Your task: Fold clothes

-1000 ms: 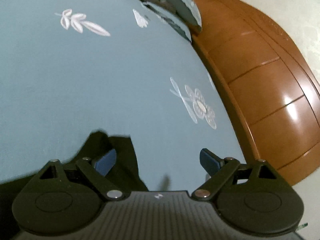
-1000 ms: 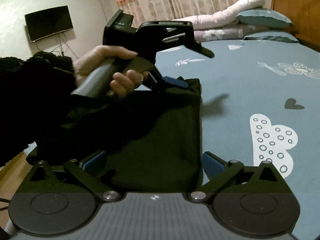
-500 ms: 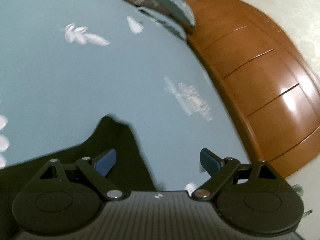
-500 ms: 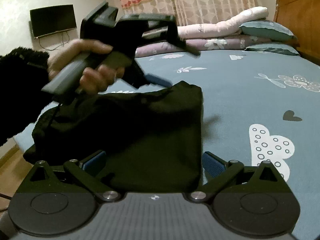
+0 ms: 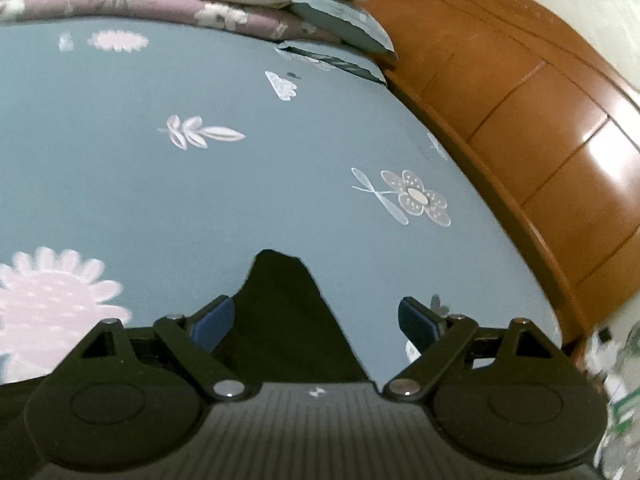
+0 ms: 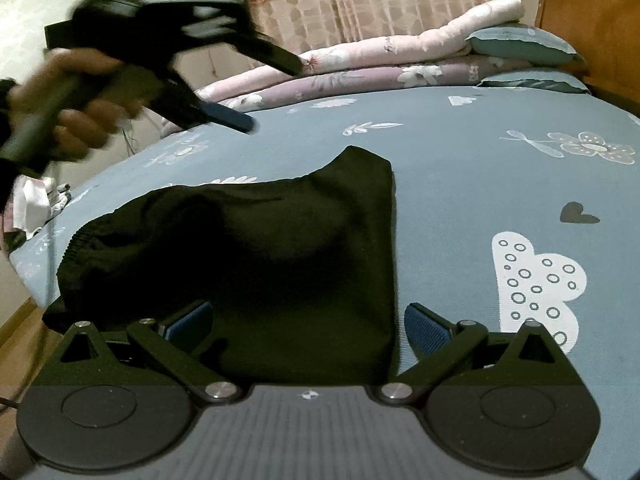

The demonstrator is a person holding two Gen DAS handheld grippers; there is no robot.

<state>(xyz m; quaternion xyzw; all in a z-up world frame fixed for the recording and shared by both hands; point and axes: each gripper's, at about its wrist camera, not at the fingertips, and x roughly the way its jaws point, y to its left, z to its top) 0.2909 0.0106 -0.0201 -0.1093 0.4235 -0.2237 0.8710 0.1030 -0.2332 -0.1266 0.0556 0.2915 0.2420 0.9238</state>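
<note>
A black folded garment (image 6: 256, 264) lies flat on the blue patterned bed sheet (image 6: 500, 184), its elastic waistband at the left edge. My right gripper (image 6: 308, 322) stands open just above the garment's near edge, nothing between its blue pads. In the right wrist view the left gripper (image 6: 240, 92) is blurred, held by a hand (image 6: 76, 116) high above the garment's far left, jaws apart. In the left wrist view my left gripper (image 5: 316, 316) is open, and a peaked corner of the garment (image 5: 282, 312) shows below and between its fingers without touching them.
Folded pink and purple quilts (image 6: 380, 64) and teal pillows (image 6: 524, 46) are stacked at the bed's far end. A brown wooden headboard (image 5: 520, 140) runs along the right. Curtains (image 6: 360, 0) hang behind. The bed's left edge (image 6: 28, 264) drops to a wooden floor.
The left gripper has let go of the garment's far corner and risen up and to the left. The garment has dropped and now lies flat on the bed. My right gripper has barely moved.
</note>
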